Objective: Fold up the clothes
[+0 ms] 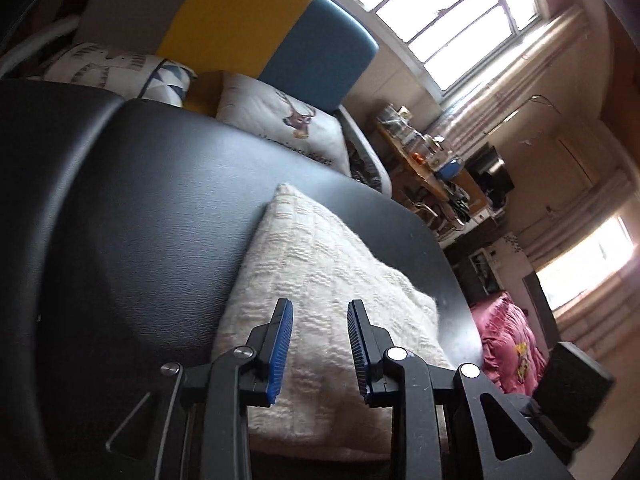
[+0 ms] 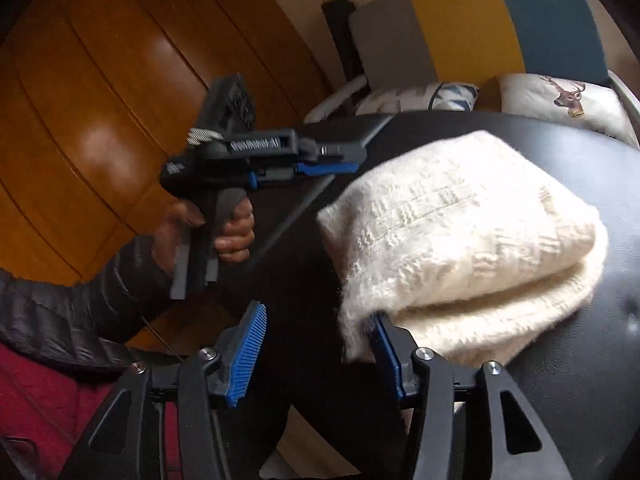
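Sweater (image 2: 452,236): cream knit, folded in 2 layers, lying on the black bench (image 1: 152,208) near its right edge.
Handling: looks soft, light, fluffy; probably best pinched at the folded edge.
Left gripper (image 1: 319,346): fingers spread, above the sweater, holding nothing.
Right gripper (image 2: 318,354): fingers spread, 1 finger touching the sweater corner.
Room: open bench on the left; pillows (image 1: 280,120) behind.

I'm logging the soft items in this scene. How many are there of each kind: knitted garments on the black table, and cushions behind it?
Folded cream knitted garment on the black table: 1
Printed cushions, one with a deer, one with a grey and blue pattern: 2
Total: 3
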{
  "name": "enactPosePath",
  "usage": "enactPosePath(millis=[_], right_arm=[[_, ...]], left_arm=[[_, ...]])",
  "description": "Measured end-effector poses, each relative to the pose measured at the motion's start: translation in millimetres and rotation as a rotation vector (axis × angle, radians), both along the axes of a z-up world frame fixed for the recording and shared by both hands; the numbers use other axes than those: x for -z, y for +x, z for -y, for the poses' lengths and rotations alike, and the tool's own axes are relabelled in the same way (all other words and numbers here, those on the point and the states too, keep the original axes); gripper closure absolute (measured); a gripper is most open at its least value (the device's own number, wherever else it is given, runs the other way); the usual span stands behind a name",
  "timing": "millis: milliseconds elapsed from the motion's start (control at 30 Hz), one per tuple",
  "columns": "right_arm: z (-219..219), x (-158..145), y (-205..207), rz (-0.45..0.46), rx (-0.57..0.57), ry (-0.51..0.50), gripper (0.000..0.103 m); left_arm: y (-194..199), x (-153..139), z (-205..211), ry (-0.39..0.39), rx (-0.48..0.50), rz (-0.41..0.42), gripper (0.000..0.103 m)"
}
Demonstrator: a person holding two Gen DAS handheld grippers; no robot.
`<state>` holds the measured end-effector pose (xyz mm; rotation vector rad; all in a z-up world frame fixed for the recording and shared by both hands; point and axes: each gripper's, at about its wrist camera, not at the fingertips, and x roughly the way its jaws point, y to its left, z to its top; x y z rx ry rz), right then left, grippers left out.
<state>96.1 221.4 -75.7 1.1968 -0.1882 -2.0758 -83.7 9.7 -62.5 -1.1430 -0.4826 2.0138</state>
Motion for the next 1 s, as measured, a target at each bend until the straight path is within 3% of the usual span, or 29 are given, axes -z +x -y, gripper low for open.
enactPosePath(millis=[67, 133, 167, 200, 267, 333, 467, 600, 700, 867, 1000], right_arm=[[-1.2, 19.3, -2.2, 0.087, -0.015, -0.010, 0.048], [-9.1, 41.6, 0.3, 0.162, 0.000, 0.036, 0.049], [-20.6, 52.9, 4.9, 0.191, 0.031, 0.048, 0.054], [-35.6, 56.5, 11.1, 0.202, 0.067, -0.010, 0.062], [-65.2, 63.6, 23.6, 0.225, 0.140, -0.124, 0.063], [-76.4, 65.7, 35.1, 0.218, 0.179, -0.166, 0.063], [-96.3, 57.4, 52.9, 0.212, 0.250, -0.243, 0.057], [-125.6, 34.8, 53.9, 0.091, 0.376, -0.305, 0.053], [-140.2, 33.6, 33.7, 0.060, 0.480, -0.397, 0.051], [-142.8, 53.8, -11.5, 0.168, 0.633, -0.433, 0.051], [-148.9, 64.7, -27.3, 0.212, 0.659, -0.445, 0.051]], left_arm=[[2.0, 3.6, -11.8, -0.002, 0.068, 0.012, 0.057], [10.6, 12.6, -18.6, -0.022, 0.137, 0.018, 0.055], [16.1, 18.0, -21.1, -0.031, 0.176, 0.019, 0.055], [22.0, 24.0, -22.5, -0.034, 0.212, 0.025, 0.055], [36.8, 32.4, -19.7, -0.006, 0.266, 0.031, 0.056], [49.1, 33.2, -18.1, 0.004, 0.300, 0.022, 0.057], [62.9, 16.2, -14.1, -0.010, 0.279, -0.012, 0.058], [71.7, -6.5, -12.8, -0.029, 0.253, -0.104, 0.052], [73.5, -9.7, -24.0, -0.055, 0.251, -0.151, 0.050], [80.7, -2.8, -46.4, -0.100, 0.281, -0.190, 0.048], [90.3, 4.0, -53.1, -0.122, 0.302, -0.220, 0.038]])
